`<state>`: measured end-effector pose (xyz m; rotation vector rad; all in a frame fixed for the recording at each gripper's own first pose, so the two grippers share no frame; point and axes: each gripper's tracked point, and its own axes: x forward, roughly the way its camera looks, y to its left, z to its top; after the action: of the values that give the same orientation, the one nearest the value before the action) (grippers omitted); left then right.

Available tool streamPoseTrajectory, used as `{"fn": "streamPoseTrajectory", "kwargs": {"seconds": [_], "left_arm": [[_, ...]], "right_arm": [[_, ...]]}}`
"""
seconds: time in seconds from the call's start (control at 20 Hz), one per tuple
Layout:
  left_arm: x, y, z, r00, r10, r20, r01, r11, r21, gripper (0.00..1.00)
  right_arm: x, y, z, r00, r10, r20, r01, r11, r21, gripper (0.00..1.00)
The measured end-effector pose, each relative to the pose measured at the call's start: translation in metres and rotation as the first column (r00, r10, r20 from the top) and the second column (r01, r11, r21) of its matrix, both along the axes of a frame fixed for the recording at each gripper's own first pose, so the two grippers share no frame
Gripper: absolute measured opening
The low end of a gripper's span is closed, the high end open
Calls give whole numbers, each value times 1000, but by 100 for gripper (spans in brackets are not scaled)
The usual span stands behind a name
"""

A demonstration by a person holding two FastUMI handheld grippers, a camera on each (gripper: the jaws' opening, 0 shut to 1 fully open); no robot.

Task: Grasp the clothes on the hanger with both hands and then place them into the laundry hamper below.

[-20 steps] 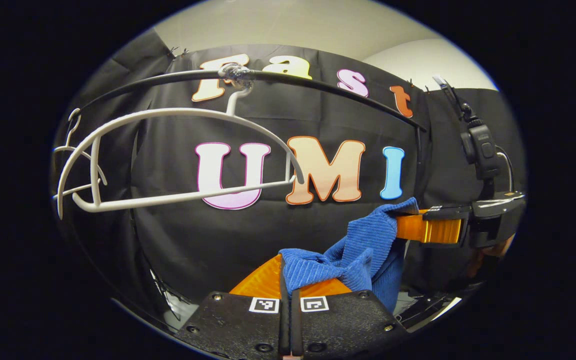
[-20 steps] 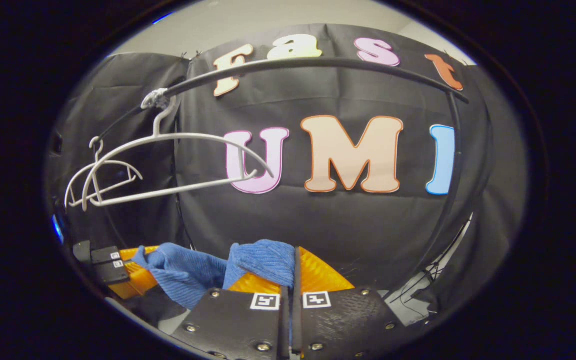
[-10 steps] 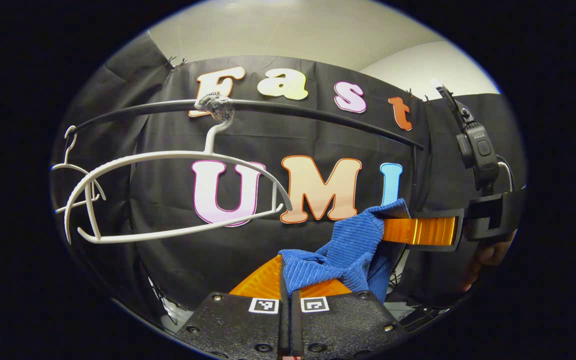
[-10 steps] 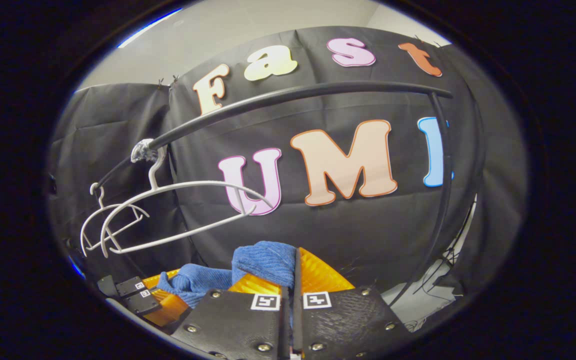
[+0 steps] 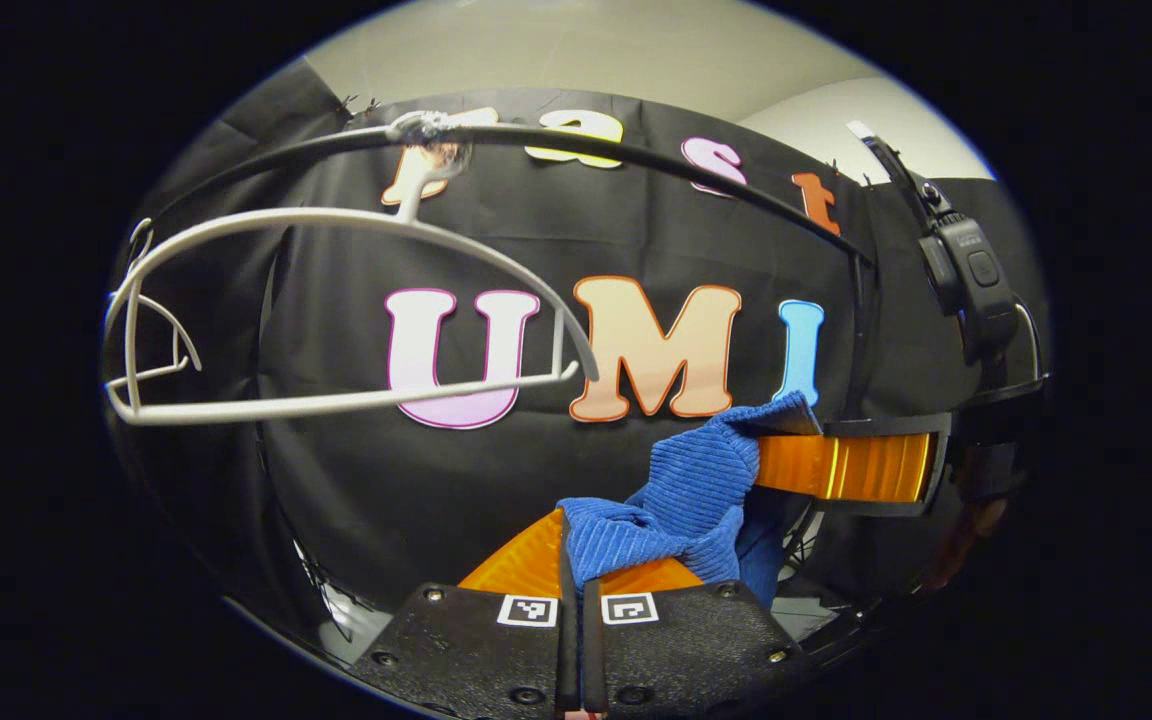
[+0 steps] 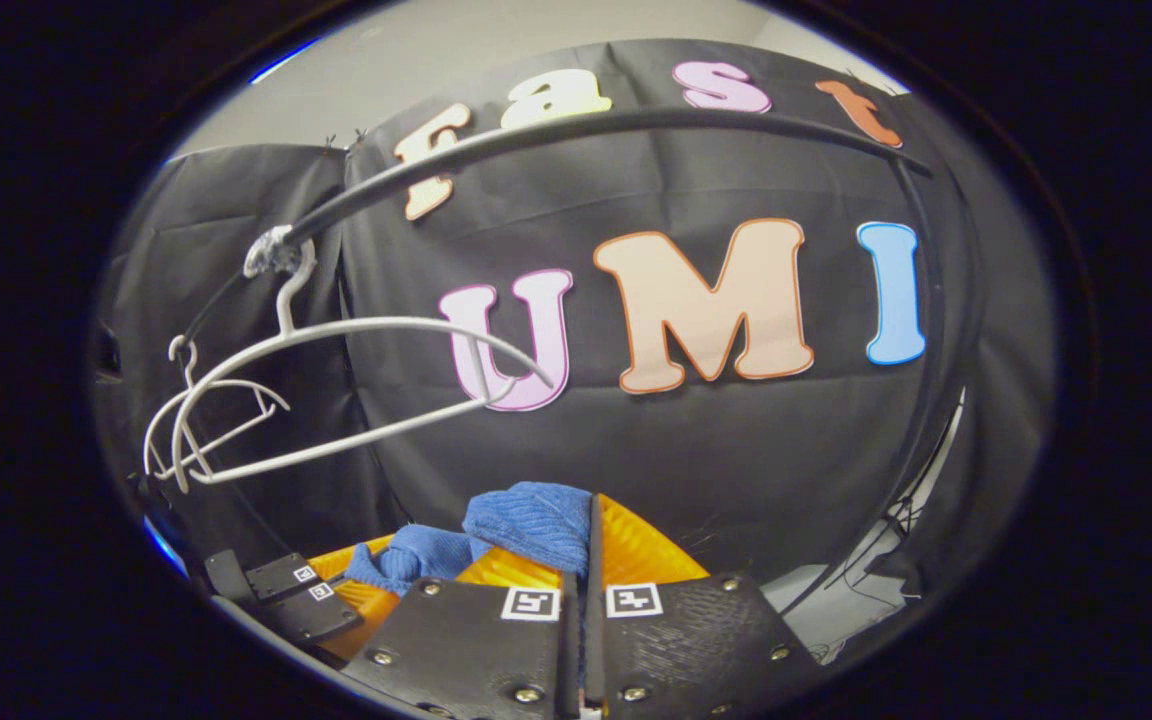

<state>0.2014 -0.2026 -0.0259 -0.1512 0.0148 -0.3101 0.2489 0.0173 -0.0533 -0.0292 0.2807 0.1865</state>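
Left gripper view: the left gripper (image 5: 576, 540) sits at 6 o'clock, its 2 fingers clenched on a fold of the blue cloth (image 5: 681, 500).
Right gripper view: the right gripper (image 6: 588, 535) sits at 6 o'clock, its 2 fingers clenched on another fold of the blue cloth (image 6: 526, 520).
Grippers counted: 2. In the left gripper view the right gripper (image 5: 786, 450) comes in from 3 o'clock and bites the cloth's upper corner; in the right gripper view the left gripper (image 6: 356, 590) lies at 7 o'clock with cloth at its fingers.
Hand: 1 partly seen, behind the right gripper at 4 o'clock of the left gripper view (image 5: 966, 525).
Clothes counted: 1 blue cloth, held between both grippers, off the hangers and below them.
Cloth's look: deep blue, ribbed like corduroy or a knit, bunched and folded, stretched in a short slack span from one gripper to the other.
Hangers counted: 2, both white and bare. The big hanger (image 5: 336, 300) hangs at 10 o'clock in the left gripper view; the small hanger (image 5: 161, 345) is behind it at 9 o'clock. In the right gripper view the big hanger (image 6: 356, 385) and small hanger (image 6: 216, 405) sit at 9 o'clock.
Rail: 1 black rail (image 5: 636, 160) arcs across 12 o'clock and carries the hangers; also in the right gripper view (image 6: 586, 130).
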Motion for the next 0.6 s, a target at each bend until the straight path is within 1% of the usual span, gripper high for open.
{"fn": "streamPoseTrajectory", "kwargs": {"seconds": [0.1,0.15,0.25,0.35,0.5,0.6], "left_arm": [[9,-2,-20,1000,6,-24,-6,1000,11,3],[11,-2,-33,999,7,-41,-6,1000,14,2],[19,-5,-55,998,6,-70,-5,1000,24,2],[26,-7,-80,995,7,-103,-2,999,49,2],[35,0,-129,985,21,-172,-7,996,84,2],[40,2,-167,972,22,-232,2,995,102,2]], "right_arm": [[5,-1,-20,1000,5,-22,-5,1000,-17,3],[7,-3,-32,999,2,-37,-3,1000,-20,3],[20,-7,-60,998,-12,-65,10,1000,-23,3],[23,-9,-90,995,-20,-100,17,999,-32,3],[37,-12,-140,986,-24,-164,18,999,-41,3],[38,-11,-175,978,-20,-208,7,998,-60,3]]}}
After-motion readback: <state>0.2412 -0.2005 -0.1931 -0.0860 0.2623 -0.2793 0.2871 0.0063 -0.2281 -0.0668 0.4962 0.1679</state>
